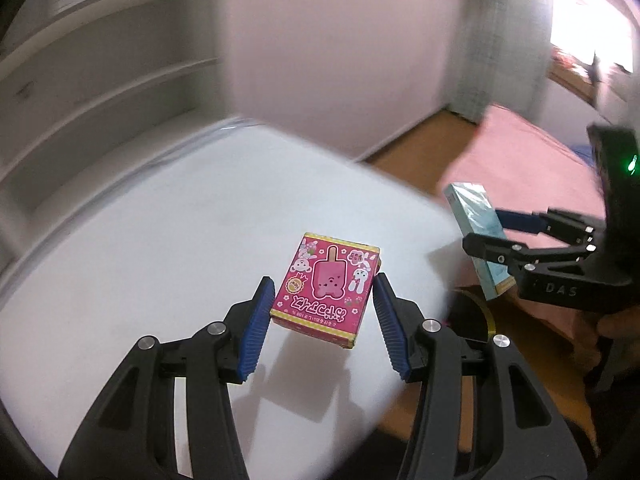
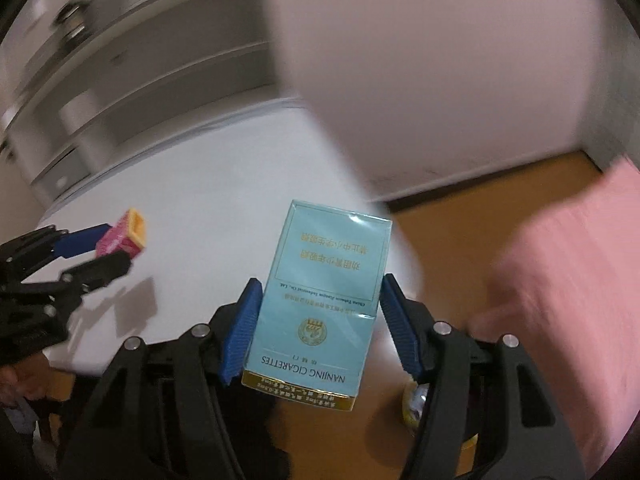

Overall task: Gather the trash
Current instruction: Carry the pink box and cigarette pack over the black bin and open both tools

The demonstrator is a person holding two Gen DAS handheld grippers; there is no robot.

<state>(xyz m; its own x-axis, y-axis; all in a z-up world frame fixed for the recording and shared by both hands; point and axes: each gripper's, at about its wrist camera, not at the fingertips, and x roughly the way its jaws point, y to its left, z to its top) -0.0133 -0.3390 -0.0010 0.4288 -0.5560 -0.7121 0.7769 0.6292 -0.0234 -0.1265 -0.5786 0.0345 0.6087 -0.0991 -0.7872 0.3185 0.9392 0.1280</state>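
Note:
My left gripper (image 1: 324, 284) is shut on a pink snack box (image 1: 326, 288) with a cartoon ice lolly on it, held above the white table (image 1: 160, 260). The pink box (image 2: 122, 236) also shows at the left of the right wrist view between the left gripper's fingers (image 2: 84, 240). My right gripper (image 2: 318, 286) is shut on a light blue cigarette pack (image 2: 320, 296), held past the table's right edge. In the left wrist view that pack (image 1: 478, 232) sits in the right gripper (image 1: 490, 232) at the right.
A round bin with a yellow rim (image 1: 476, 320) stands on the wooden floor (image 2: 452, 216) beside the table, below the right gripper; its rim (image 2: 412, 412) shows under the pack. A pink bed (image 1: 532, 160) lies at the right. White shelves (image 1: 80, 100) stand behind the table.

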